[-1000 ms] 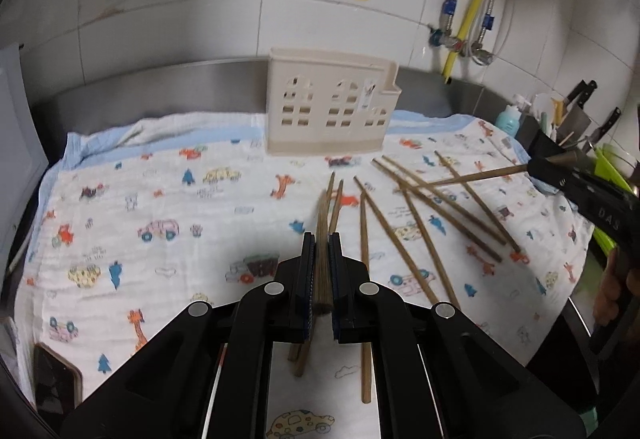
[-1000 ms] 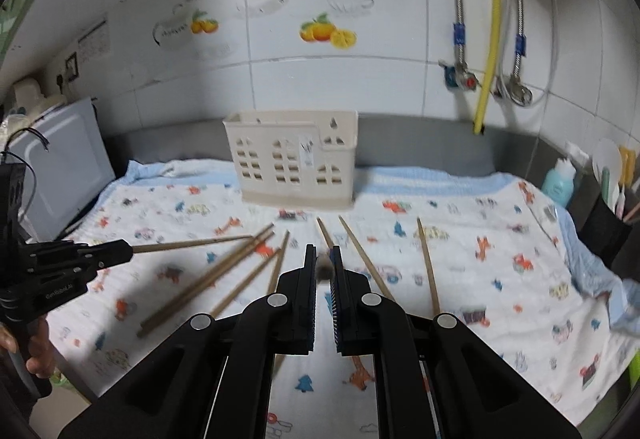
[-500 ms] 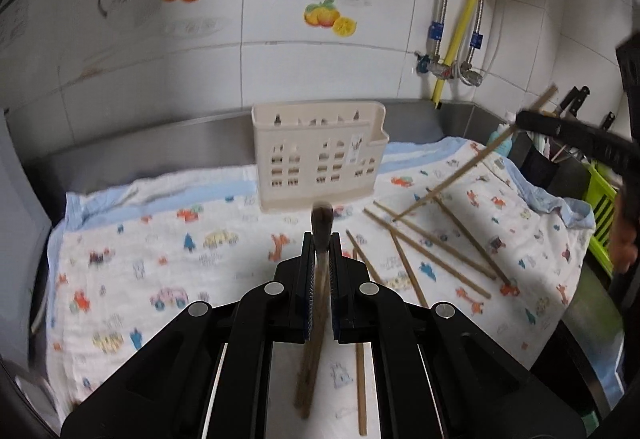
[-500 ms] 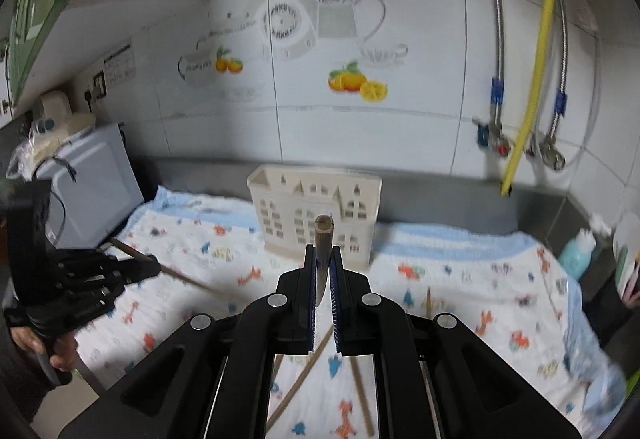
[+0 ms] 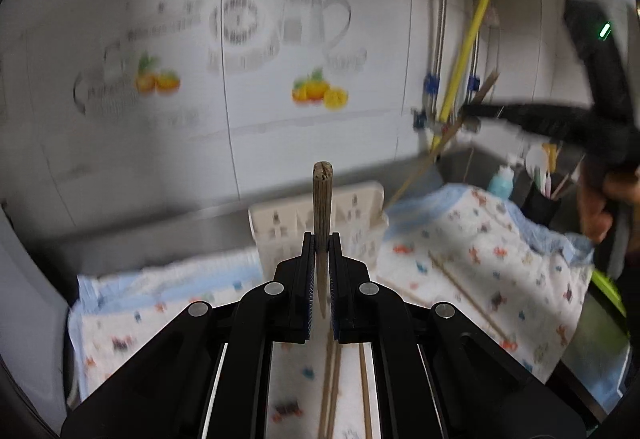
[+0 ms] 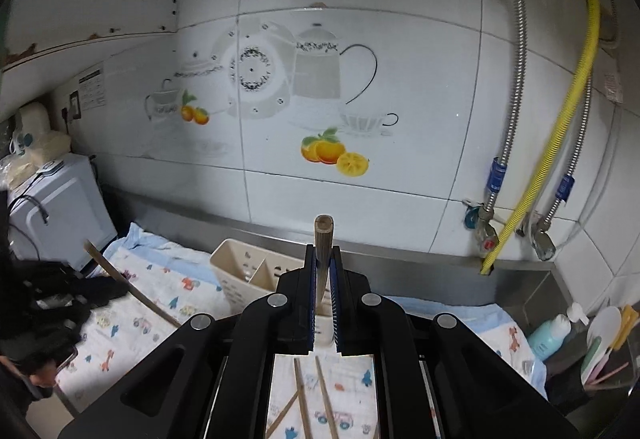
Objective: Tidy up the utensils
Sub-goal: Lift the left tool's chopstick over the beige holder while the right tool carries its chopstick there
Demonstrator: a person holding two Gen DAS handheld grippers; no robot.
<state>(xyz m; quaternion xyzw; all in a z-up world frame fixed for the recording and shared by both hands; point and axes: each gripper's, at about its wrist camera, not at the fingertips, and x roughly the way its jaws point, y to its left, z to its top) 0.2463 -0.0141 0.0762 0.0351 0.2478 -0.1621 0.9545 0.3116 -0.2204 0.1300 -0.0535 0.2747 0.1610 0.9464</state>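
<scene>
My left gripper (image 5: 320, 239) is shut on a brown wooden chopstick (image 5: 322, 195), whose blunt end stands up above the jaws. Behind it sits the beige slotted utensil holder (image 5: 360, 215) on the patterned cloth (image 5: 500, 239). My right gripper (image 6: 322, 253) is shut on a second chopstick (image 6: 323, 235), above and just before the holder (image 6: 240, 271). In each view the other gripper shows at the side with its slanting chopstick: right gripper (image 5: 468, 113), left gripper (image 6: 118, 289). Several loose chopsticks (image 6: 304, 399) lie on the cloth below.
A white microwave (image 6: 60, 215) stands at the left end of the counter. A yellow hose (image 6: 560, 127) and steel pipes run down the tiled wall at the right. A blue bottle (image 6: 548, 335) and a dark pot of utensils (image 6: 600, 343) stand at the right edge.
Both grippers have risen off the cloth, each carrying a chopstick, and have come closer to the holder. The chopsticks now stick up instead of lying flat.
</scene>
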